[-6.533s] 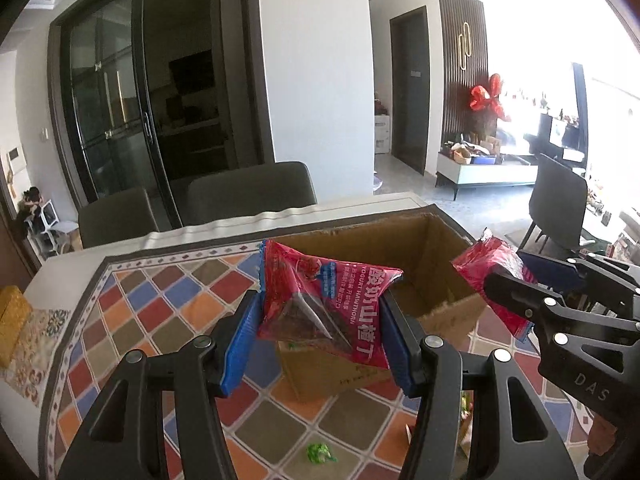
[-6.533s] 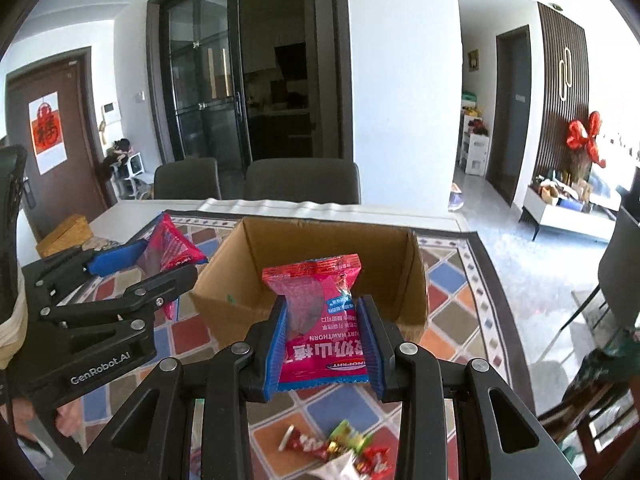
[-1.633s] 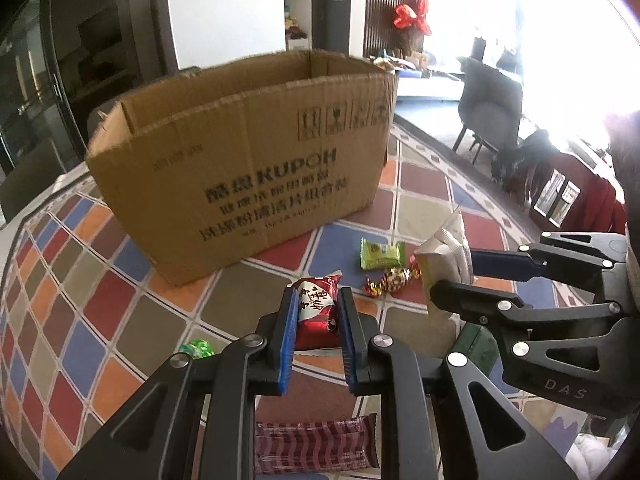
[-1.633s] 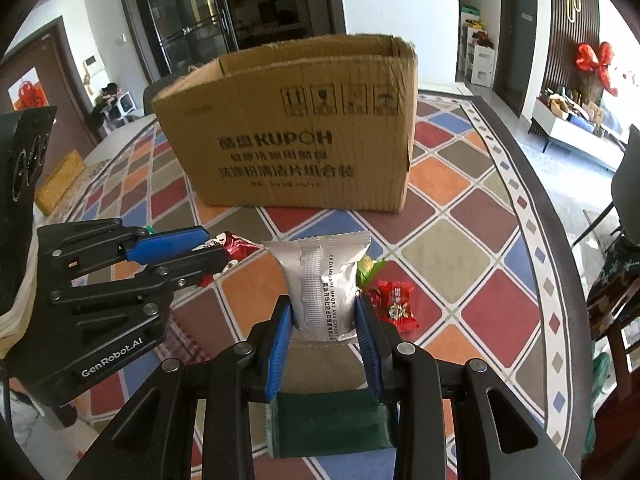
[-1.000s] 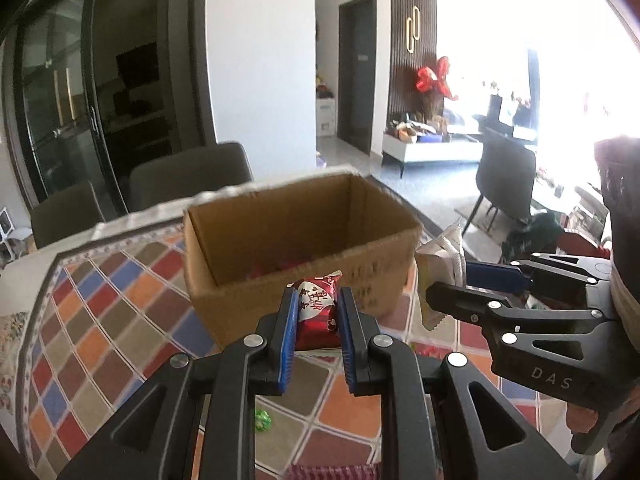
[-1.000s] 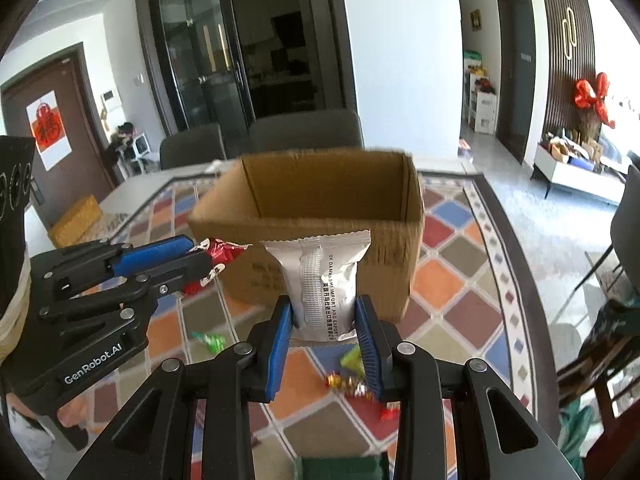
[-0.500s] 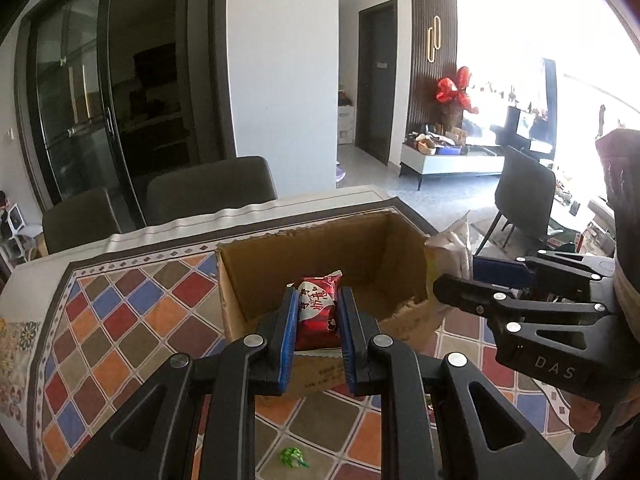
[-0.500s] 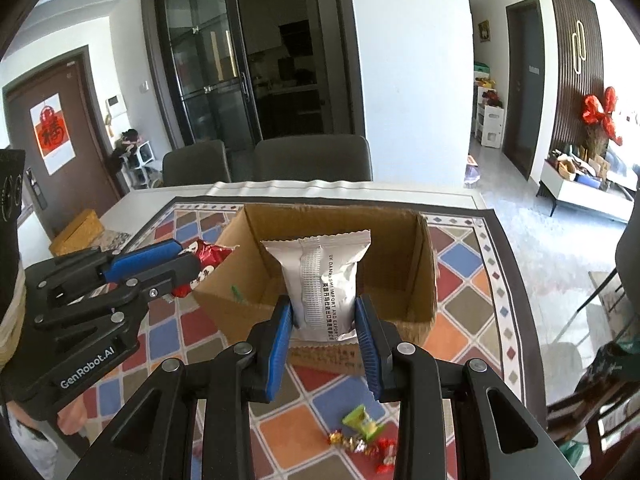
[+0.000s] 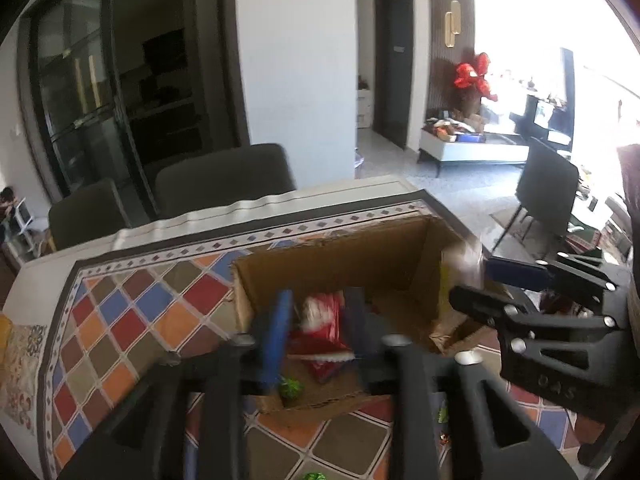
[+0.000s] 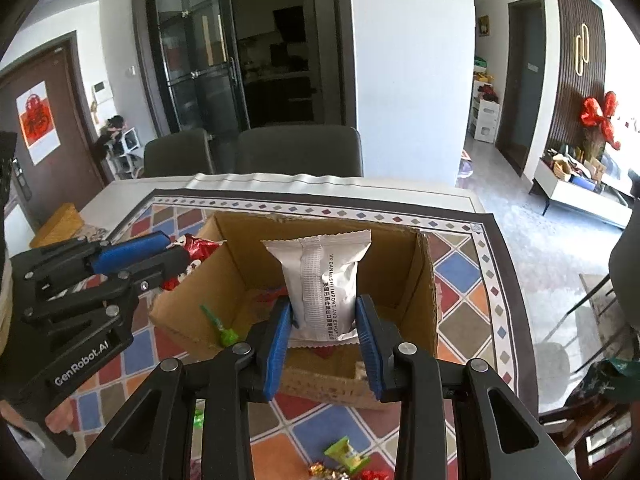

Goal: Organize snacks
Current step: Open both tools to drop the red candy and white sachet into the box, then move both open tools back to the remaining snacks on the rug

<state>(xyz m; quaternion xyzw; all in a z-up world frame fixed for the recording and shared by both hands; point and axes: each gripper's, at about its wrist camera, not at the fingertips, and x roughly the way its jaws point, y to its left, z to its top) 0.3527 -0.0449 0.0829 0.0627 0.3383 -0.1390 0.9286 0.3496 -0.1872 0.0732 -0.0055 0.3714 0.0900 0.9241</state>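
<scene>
An open cardboard box stands on the tiled tablecloth. My left gripper hovers over the box; its jaws stand apart in motion blur and the small red snack packet sits loose between them. In the right wrist view that gripper is at the box's left rim with the red packet at its tips. My right gripper is shut on a silver-white snack packet, held upright over the box. Red packets lie inside.
A green candy lies in the box. Loose candies lie on the cloth in front of the box. Two grey chairs stand behind the table. The table's right edge drops to the floor.
Both grippers moved forward over the box opening. My left gripper's jaws have spread and the red packet is coming free. The right gripper still holds the silver packet.
</scene>
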